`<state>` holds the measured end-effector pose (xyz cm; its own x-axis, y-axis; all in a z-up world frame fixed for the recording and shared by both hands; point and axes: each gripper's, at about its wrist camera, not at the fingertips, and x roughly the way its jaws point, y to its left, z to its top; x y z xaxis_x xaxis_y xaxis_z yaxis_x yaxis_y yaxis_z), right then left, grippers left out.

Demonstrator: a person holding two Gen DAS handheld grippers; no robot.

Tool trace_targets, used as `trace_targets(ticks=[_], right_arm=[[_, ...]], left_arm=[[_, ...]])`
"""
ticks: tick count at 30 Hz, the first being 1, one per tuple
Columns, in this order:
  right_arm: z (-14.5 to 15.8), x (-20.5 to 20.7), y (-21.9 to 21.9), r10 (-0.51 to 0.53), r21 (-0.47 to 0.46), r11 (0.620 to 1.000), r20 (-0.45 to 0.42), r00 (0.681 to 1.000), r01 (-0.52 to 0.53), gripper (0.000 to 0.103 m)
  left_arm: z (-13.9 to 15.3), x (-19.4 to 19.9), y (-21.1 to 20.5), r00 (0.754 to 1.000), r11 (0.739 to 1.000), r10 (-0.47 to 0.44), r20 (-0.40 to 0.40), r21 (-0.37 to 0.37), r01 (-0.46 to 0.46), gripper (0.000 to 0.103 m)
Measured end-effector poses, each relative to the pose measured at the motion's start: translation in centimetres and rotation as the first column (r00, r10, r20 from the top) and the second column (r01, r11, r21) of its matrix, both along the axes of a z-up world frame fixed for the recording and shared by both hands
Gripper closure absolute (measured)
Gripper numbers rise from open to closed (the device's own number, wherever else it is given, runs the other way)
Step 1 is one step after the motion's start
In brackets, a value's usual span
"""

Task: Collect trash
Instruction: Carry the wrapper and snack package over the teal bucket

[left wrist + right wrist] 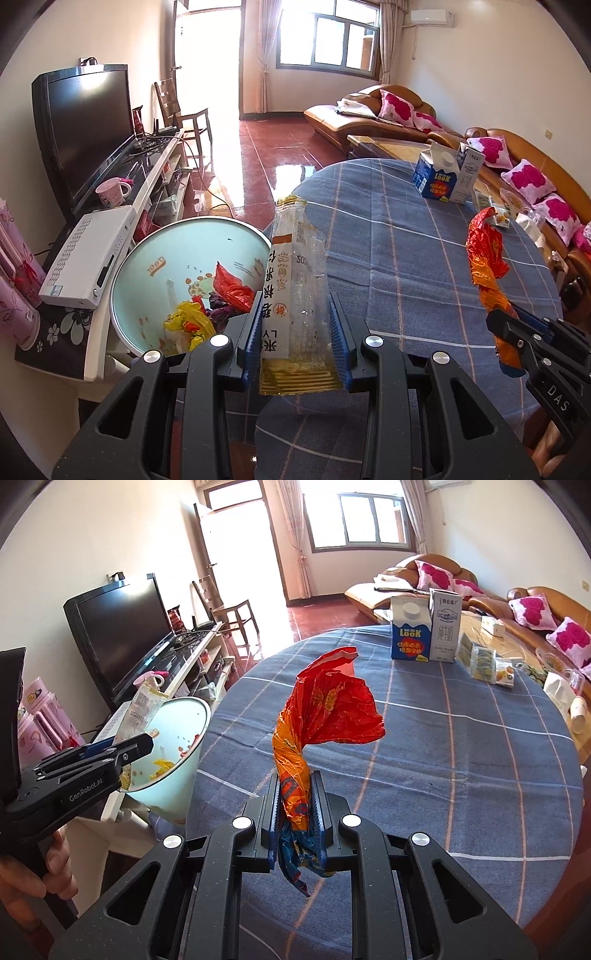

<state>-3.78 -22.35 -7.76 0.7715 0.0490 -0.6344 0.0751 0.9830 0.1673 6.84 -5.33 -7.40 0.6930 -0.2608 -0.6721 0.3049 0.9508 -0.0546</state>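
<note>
- Bin: beside the bench's left edge, wrappers inside.
- Left claw: pinching a clear wrapper, held at the bin's rim.
- Right claw: pinching a crumpled red-orange wrapper above the bench.
- Two cartons: upright, far side.

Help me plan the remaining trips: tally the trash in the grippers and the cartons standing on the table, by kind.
Clear wrapper in the left gripper: 1
Red-orange wrapper in the right gripper: 1
Blue carton: 1
White carton: 1
Total: 4
</note>
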Motion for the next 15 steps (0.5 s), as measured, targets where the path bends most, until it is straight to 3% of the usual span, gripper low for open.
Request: trace_targets(ticks=[15], right_arm=[[0.9,2.7,4.5,0.108,-0.025,0.994,0.014,0.994,-0.108,0.086]], left_arm=[[0.4,1.3,4.4,0.995,0.995,0.096,0.008,-0.017,-0.096,0.07]])
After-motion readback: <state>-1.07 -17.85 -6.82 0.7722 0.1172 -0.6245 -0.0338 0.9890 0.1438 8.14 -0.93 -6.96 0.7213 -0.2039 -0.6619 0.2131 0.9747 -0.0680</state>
